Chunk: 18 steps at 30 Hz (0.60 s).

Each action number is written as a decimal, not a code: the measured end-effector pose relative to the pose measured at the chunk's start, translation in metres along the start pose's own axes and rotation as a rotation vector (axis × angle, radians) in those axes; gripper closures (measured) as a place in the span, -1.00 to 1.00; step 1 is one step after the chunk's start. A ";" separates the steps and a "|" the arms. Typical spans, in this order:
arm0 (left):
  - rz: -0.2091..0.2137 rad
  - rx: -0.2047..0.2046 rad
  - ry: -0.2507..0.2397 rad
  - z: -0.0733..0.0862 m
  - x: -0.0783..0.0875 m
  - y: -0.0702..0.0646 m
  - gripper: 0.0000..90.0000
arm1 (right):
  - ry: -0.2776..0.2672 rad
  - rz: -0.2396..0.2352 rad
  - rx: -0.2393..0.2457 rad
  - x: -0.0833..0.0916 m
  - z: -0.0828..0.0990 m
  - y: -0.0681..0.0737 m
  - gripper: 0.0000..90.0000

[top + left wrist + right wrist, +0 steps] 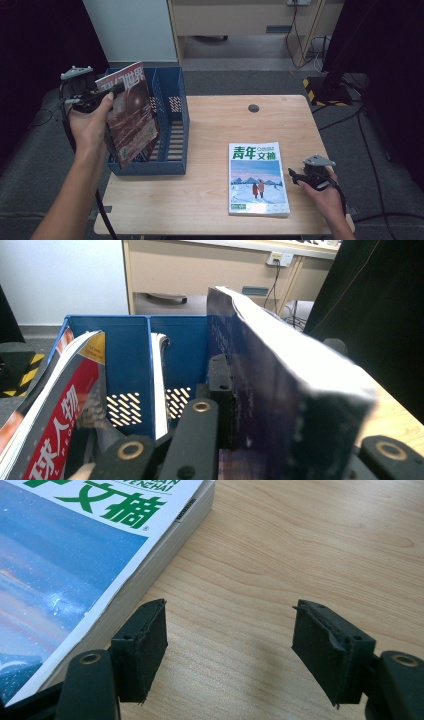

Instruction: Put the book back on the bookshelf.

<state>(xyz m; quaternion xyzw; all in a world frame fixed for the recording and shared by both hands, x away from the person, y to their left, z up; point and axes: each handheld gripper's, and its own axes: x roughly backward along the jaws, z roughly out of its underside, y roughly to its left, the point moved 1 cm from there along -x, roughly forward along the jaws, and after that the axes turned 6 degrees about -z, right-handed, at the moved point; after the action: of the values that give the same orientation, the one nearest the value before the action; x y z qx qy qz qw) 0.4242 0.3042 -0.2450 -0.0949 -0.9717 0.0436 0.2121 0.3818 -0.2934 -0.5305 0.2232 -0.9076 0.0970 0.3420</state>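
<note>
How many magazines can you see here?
At least 4: one held over the blue file rack by the left gripper, one flat on the table beside the right gripper, two standing inside the rack. More may be hidden.

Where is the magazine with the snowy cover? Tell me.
In the high view, the snowy-cover magazine lies flat on the table, right of the blue rack, beside the right gripper.

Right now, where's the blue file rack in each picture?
High view: blue file rack, left of centre, on the table's left part.
Left gripper view: blue file rack, centre-left, behind the held magazine.
Right gripper view: no rack here.
Shared landmark: the held magazine.
</note>
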 end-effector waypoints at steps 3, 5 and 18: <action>-0.002 0.004 0.000 0.000 -0.005 0.000 0.86 | -0.002 -0.001 -0.001 0.000 0.000 0.000 -0.33; -0.006 0.003 0.000 0.000 -0.009 0.000 0.86 | -0.002 -0.001 -0.002 0.000 -0.001 0.000 -0.33; -0.028 -0.006 -0.002 0.004 -0.024 0.000 0.86 | -0.003 -0.003 0.001 0.001 -0.001 0.000 -0.33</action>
<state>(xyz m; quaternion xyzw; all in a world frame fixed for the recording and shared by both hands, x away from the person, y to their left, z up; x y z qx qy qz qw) 0.4441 0.2990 -0.2579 -0.0816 -0.9732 0.0378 0.2116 0.3814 -0.2933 -0.5289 0.2246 -0.9078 0.0967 0.3408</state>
